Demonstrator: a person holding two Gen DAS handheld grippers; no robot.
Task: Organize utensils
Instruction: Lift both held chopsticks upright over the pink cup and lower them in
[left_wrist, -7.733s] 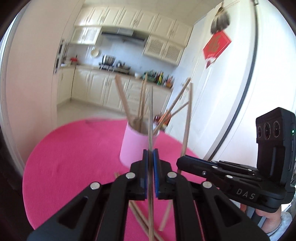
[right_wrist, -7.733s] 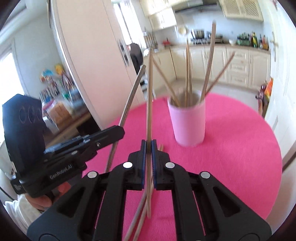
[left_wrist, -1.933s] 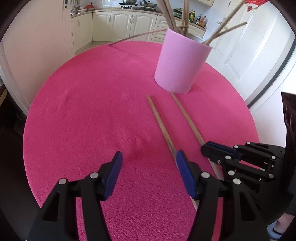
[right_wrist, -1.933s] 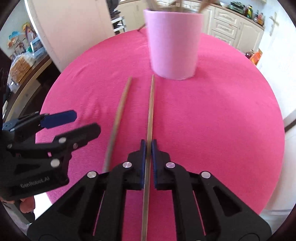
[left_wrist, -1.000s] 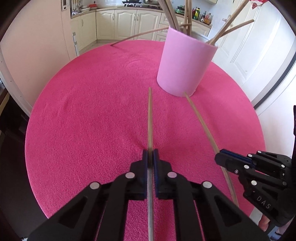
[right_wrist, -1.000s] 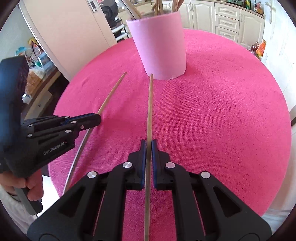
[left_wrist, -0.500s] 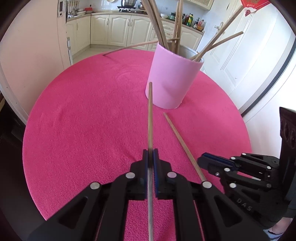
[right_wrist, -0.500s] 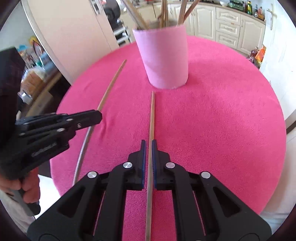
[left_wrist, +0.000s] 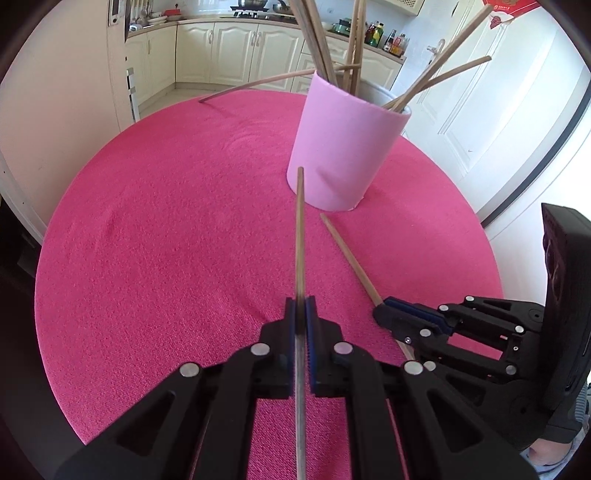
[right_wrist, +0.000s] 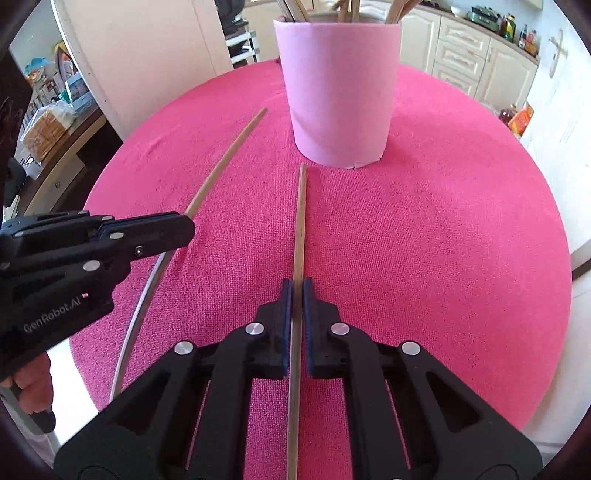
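Your left gripper (left_wrist: 300, 310) has its blue-padded fingers (left_wrist: 290, 314) pinched on a long, thin wooden chopstick (left_wrist: 300, 236). The stick runs straight forward from the pads, and its far tip sits in front of the base of the tall pale pink cylindrical holder (left_wrist: 343, 147), on the holder's left side in the left wrist view; you cannot tell there whether the tip touches the holder.

Your right gripper (right_wrist: 297, 288) is likewise clamped on a second long wooden chopstick (right_wrist: 300, 221). That stick points at the pink holder, and its tip stops just short of the holder's bottom edge, above the bright pink round tablecloth (right_wrist: 443, 240).

The pink holder stands upright on the far half of the cloth, well beyond both grippers. It already carries a bundle of wooden chopsticks (left_wrist: 317, 40) that lean outward in several directions from its open top.

From the holder, your left gripper lies nearer you and to the left, your right gripper nearer you and to the right, with the two held sticks near each other, both aimed at the holder's foot.
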